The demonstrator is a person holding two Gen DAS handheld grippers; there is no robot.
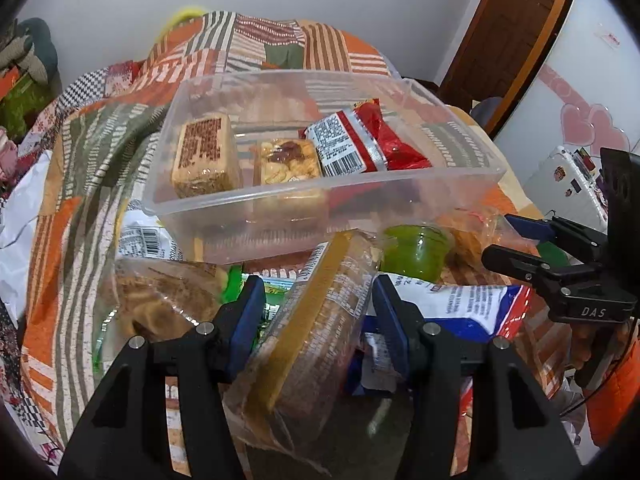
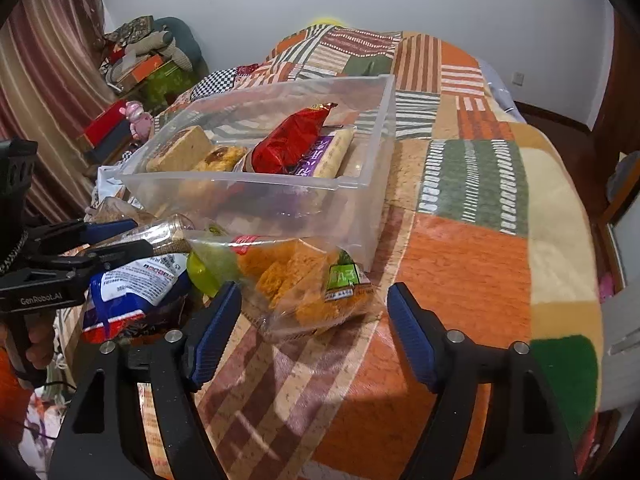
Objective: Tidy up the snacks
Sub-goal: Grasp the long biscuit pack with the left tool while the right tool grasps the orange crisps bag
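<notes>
patchwork quilt (image 2: 472, 264) (orange, green), brown door (image 1: 508, 28)

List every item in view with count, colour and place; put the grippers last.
clear bin: 1, transparent, on quilt.
red packet: 1, red, in bin.
tan bars: 2, beige, in bin, left side.
brown cracker pack: 1, tan, between left gripper's fingers.
orange snack bag: 1, clear and orange, before bin.
green jelly cup: 1, green, before bin.
blue-white packet: 1, in pile.
quilt: 1, patchwork orange-green.
left gripper: around pack.
right gripper: open, empty.
</notes>
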